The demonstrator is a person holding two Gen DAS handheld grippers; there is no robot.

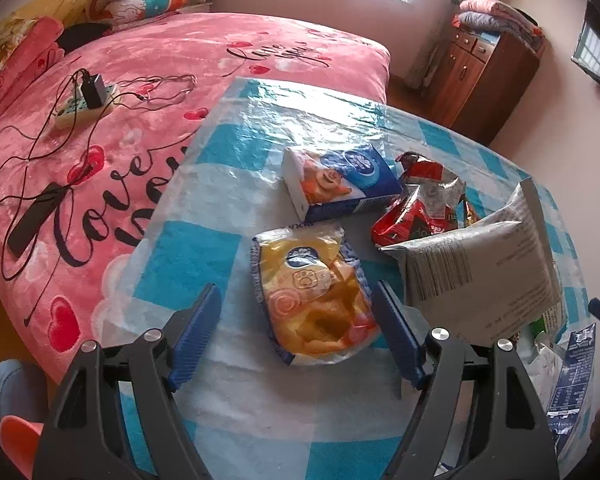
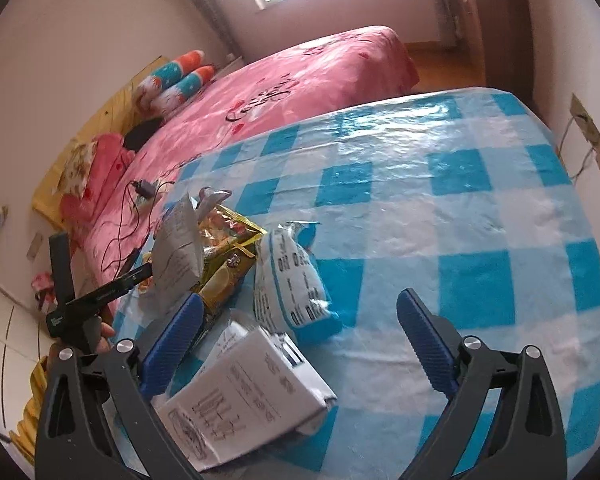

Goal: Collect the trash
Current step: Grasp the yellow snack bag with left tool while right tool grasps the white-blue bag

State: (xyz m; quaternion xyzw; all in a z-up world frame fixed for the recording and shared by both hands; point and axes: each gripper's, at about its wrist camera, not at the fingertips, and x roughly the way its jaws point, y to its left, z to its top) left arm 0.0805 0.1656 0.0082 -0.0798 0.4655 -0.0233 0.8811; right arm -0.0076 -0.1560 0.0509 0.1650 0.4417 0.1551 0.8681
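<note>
Trash lies on a table with a blue-and-white checked cloth point(image 1: 228, 240). In the left wrist view my left gripper point(image 1: 298, 300) is open around an orange and blue tissue wrapper point(image 1: 316, 300). Beyond it are a blue tissue pack point(image 1: 340, 184), a crumpled red wrapper point(image 1: 416, 204) and a grey printed bag point(image 1: 488, 260). In the right wrist view my right gripper point(image 2: 300, 308) is open above a white printed package point(image 2: 248, 396) and next to a white and blue bag point(image 2: 292, 276). A yellow snack wrapper point(image 2: 228, 252) and the grey bag point(image 2: 178, 248) lie further left.
A bed with a pink blanket point(image 1: 140, 92) runs along the table's left side, with a power strip and cables point(image 1: 88, 100) on it. A wooden cabinet point(image 1: 488, 68) stands by the far wall. The checked cloth point(image 2: 460, 200) stretches right of the trash.
</note>
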